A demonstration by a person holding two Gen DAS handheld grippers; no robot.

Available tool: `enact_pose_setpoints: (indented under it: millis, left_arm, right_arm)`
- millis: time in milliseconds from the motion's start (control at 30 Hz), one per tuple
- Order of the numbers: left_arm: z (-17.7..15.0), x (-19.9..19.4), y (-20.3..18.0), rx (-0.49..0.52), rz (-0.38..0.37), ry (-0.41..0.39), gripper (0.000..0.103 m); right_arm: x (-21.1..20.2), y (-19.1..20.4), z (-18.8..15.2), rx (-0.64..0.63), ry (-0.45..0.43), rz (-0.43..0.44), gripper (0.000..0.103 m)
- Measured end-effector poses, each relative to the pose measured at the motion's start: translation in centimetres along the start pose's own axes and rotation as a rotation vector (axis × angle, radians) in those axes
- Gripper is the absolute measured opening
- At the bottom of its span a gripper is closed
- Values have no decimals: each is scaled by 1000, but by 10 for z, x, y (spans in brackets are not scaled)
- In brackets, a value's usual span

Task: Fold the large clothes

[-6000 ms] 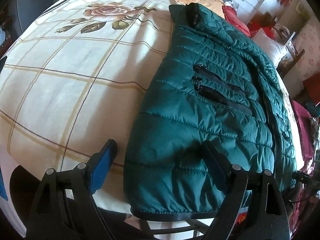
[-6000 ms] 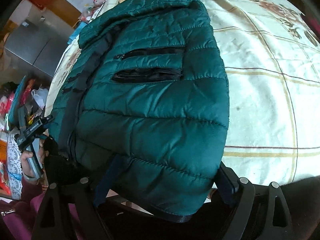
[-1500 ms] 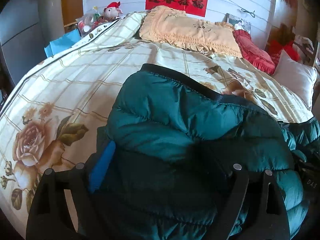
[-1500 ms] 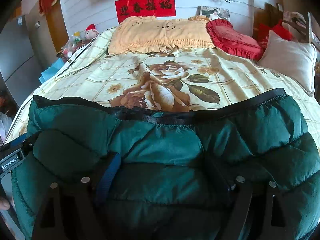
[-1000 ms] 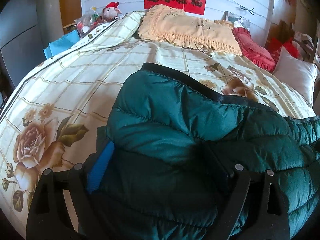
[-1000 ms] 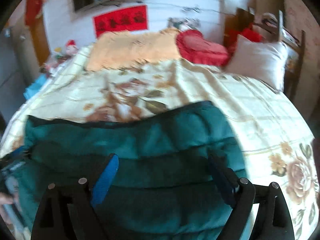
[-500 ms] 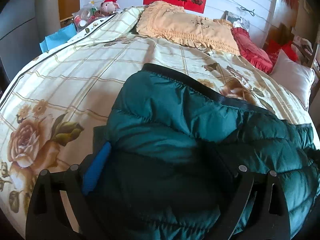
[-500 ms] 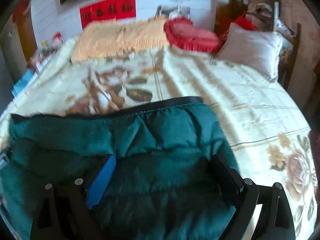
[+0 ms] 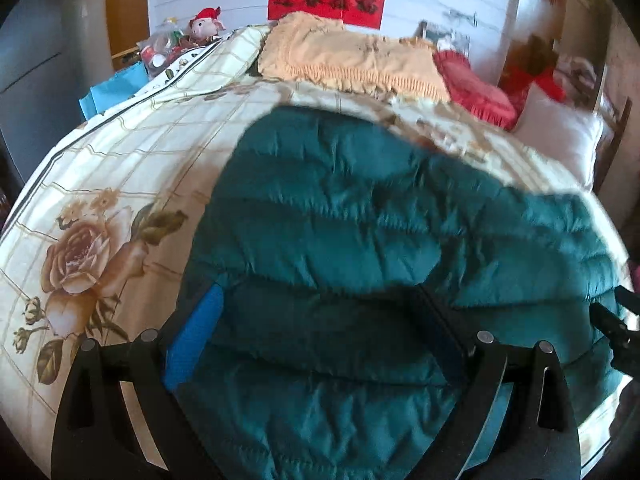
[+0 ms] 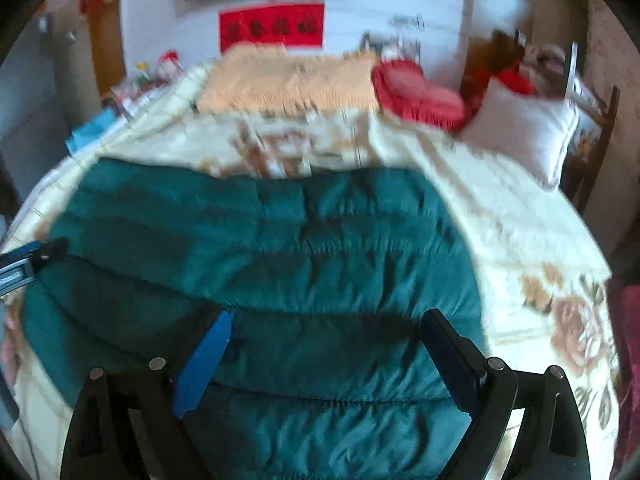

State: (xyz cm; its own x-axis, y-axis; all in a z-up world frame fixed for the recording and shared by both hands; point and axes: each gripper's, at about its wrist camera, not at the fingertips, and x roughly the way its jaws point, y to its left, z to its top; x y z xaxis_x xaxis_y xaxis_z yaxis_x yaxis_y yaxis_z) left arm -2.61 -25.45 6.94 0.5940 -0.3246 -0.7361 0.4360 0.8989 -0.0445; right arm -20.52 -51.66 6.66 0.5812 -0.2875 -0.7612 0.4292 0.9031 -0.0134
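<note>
A dark green quilted jacket [image 9: 360,220] lies folded on the flowered bedspread [image 9: 120,152], its far edge blurred by motion. My left gripper [image 9: 320,320] hovers over its near left part, fingers spread wide, the padding below them and not pinched. My right gripper [image 10: 326,332] is over the near right part of the jacket [image 10: 280,248], jaws still widening and pressing on nothing. The left gripper [image 10: 28,264] shows at the left edge of the right wrist view. In the left wrist view, the right gripper [image 9: 616,328] shows at the right edge.
At the head of the bed lie an orange fringed pillow [image 9: 352,60], a red cushion [image 9: 472,84] and a white pillow [image 9: 560,136]. A plush toy and clutter [image 9: 204,24] stand past the bed's far left corner. Bare bedspread [image 10: 520,220] extends right of the jacket.
Both grippers have drawn back toward the near side of the bed, so more of the jacket shows in each view. The jacket stays folded where it lay.
</note>
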Motion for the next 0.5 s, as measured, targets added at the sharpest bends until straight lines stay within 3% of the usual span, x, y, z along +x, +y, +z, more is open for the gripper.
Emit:
enact_pose_setpoints:
  millis: [67,233,500]
  left_arm:
    - [-4,6,-6,38,26,-9,97]
    - [-3,7,-5,40,47,16,98]
    - [-13,-19,4,-1,29,1,97]
  right_arm:
    - [14,-2,-5,28,6,10,103]
    - [14,-3,-1,54,37,2,103]
    - [-53,5,-19,12,-32,68,103]
